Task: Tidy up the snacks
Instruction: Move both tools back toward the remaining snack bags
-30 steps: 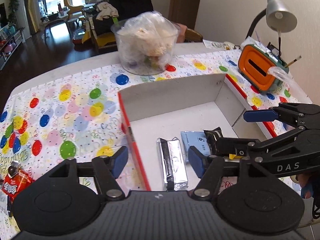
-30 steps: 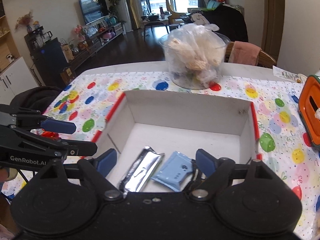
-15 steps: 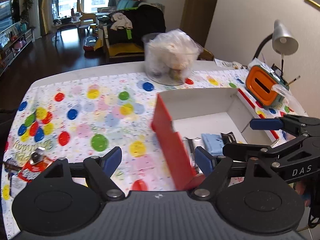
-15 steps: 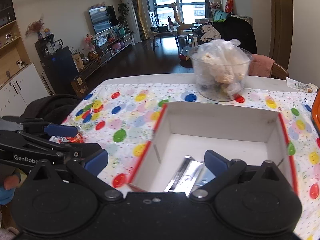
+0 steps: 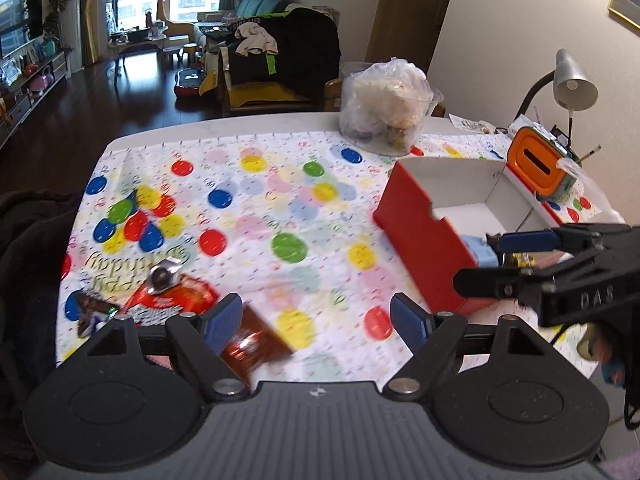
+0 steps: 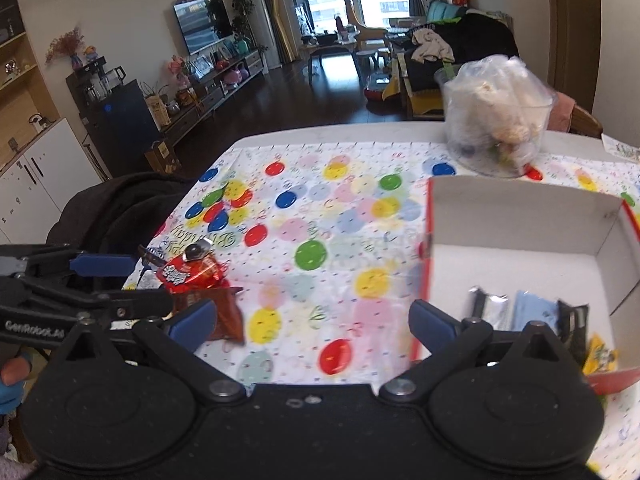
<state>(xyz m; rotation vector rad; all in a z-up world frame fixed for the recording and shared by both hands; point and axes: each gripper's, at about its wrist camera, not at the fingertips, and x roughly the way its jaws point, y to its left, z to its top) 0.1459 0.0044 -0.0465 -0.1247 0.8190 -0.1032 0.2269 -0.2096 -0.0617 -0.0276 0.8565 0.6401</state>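
A red box with a white inside (image 5: pixel 424 236) (image 6: pixel 516 216) stands on the right of the table and holds a silver pack (image 6: pixel 490 310), a light blue pack (image 6: pixel 534 312) and a dark pack (image 6: pixel 576 320). Loose snacks lie at the table's near left: a red packet (image 5: pixel 176 300) (image 6: pixel 192 274), a brown-orange packet (image 5: pixel 252 346) (image 6: pixel 226 312) and a small dark wrapper (image 5: pixel 90 310). My left gripper (image 5: pixel 318 318) is open and empty above the brown-orange packet. My right gripper (image 6: pixel 312 318) is open and empty over the tablecloth, left of the box.
A clear tub of bagged food (image 5: pixel 386 110) (image 6: pixel 498 120) stands at the back. An orange case (image 5: pixel 538 164) and a desk lamp (image 5: pixel 572 80) are at the far right. A black garment (image 6: pixel 116 208) hangs at the table's left edge.
Both grippers have swung left, away from the box toward the loose snacks at the near left. Both stay open and empty.
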